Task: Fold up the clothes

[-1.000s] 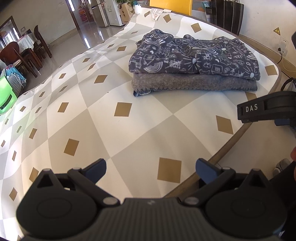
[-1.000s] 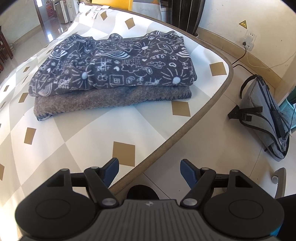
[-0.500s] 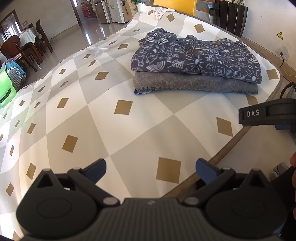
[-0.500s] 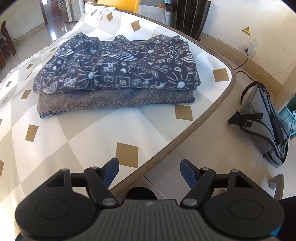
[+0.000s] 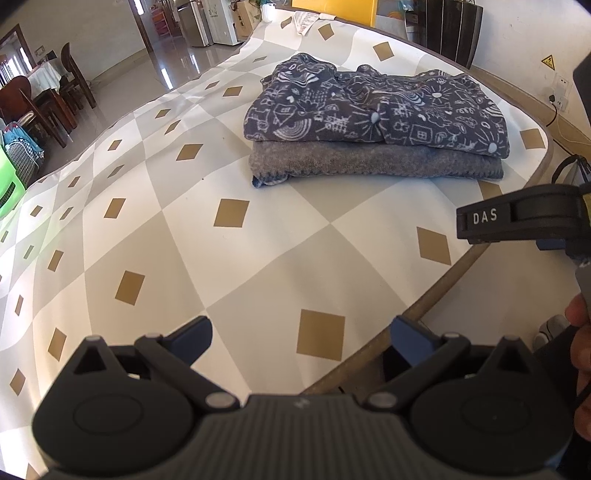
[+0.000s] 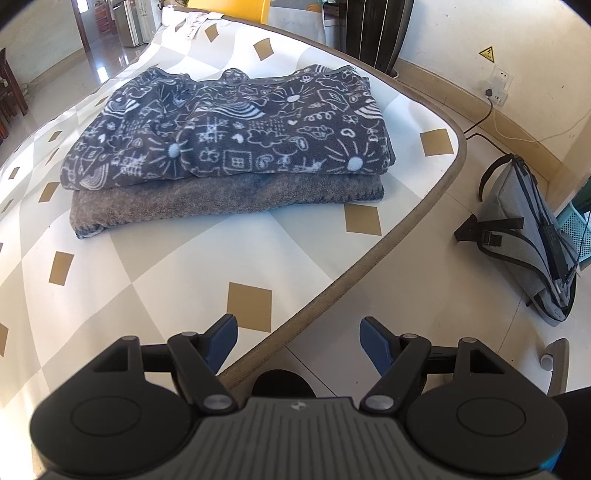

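We see two folded garments stacked near the far right corner of the table (image 5: 258, 258), which wears a cloth of white and grey diamonds with small tan squares. On top lies a dark navy fleece garment (image 5: 376, 107) printed with white doodles — suns, hearts, clouds, a rainbow — and under it a plain grey fleece garment (image 5: 369, 162), a little wider, its folded edge facing us. The long axis of the stack runs left to right across both views, roughly parallel to the near edge of the pile and angled towards the table's rounded corner.

Our left tool (image 5: 299, 336) hangs above the table's near edge, fingers spread wide with nothing between them. Our right tool (image 6: 298, 341) is likewise spread and empty, poised over the table rim and the tiled floor (image 6: 424, 295). In the left view the side of the right tool shows at the right margin, lettered "DAS" in white.

Off the table, a grey backpack (image 6: 532, 236) rests on the floor near a wall socket (image 6: 498, 86); above the socket is a yellow triangular warning sticker (image 6: 487, 53). A white printed strip of paper (image 6: 194, 22) lies at the table's far end, its writing too small to read.
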A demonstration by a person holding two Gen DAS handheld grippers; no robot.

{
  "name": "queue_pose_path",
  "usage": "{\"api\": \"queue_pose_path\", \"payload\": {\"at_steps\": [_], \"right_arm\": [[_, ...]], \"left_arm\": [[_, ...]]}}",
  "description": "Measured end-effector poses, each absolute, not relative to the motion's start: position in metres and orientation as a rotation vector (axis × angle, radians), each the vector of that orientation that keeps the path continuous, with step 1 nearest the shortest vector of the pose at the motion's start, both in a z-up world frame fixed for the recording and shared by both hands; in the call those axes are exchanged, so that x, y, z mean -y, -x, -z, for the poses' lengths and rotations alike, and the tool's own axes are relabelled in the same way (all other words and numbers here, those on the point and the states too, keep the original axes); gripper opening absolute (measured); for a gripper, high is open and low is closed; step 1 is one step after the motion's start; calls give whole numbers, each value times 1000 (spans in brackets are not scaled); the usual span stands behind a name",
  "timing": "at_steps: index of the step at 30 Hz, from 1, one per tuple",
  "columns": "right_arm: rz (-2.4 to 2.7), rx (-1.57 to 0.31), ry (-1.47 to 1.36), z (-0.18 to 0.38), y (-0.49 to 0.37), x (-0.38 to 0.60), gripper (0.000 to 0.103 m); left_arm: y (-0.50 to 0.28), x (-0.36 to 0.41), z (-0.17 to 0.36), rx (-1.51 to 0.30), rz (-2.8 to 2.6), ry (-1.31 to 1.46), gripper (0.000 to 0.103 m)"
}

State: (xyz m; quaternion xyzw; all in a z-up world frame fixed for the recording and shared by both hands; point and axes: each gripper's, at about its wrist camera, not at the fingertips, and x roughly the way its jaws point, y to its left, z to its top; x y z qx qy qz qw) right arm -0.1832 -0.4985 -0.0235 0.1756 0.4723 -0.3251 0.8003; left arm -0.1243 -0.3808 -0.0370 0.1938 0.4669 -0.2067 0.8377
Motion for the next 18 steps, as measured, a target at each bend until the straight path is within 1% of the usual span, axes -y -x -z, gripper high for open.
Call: {"api": "queue_pose_path", "payload": {"at_steps": [5, 18], "right_arm": [[700, -996, -372, 20, 185, 499, 73], [688, -1000, -353, 21, 183, 496, 73]], "left_arm": [[124, 381, 39, -1008, 445, -393, 103], [128, 384, 37, -989, 458, -392, 103]]}}
